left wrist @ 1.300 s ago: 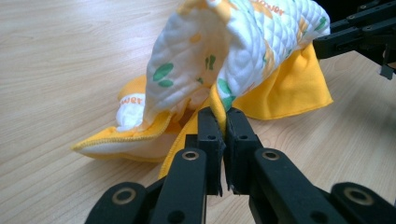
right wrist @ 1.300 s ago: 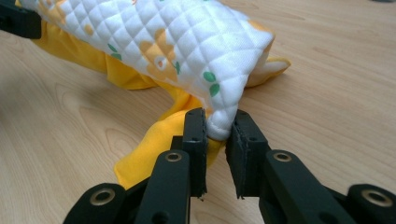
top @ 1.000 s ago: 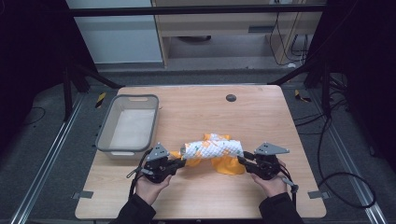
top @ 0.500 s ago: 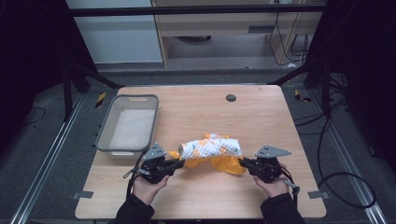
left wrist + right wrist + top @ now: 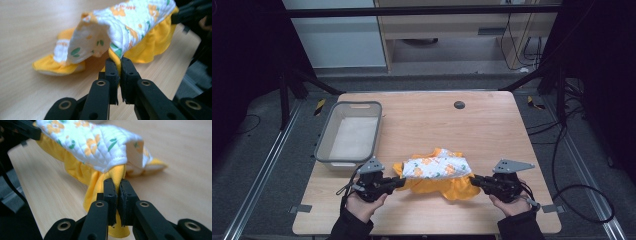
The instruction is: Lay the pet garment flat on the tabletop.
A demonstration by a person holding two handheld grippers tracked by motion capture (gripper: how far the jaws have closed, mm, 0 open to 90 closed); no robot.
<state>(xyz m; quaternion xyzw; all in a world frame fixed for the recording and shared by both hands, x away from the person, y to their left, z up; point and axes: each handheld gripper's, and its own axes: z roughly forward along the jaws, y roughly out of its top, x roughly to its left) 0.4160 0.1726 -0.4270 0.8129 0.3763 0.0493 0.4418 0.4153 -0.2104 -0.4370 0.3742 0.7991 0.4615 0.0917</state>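
garment (image 5: 436,172): white quilted top, orange flowers, green leaves, yellow ruffle
grippers: black
bin (image 5: 326,142): grey
table (image 5: 422,117): light wood

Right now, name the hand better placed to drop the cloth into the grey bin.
Left. The left gripper, shut on the cloth, sits right beside the grey bin; the right gripper holds the far end.

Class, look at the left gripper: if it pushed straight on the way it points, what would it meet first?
The left gripper is already shut on the yellow hem of the flowered cloth, so it would press straight into that cloth. Beyond it, roughly in line, sits the right gripper, though depth is unclear.
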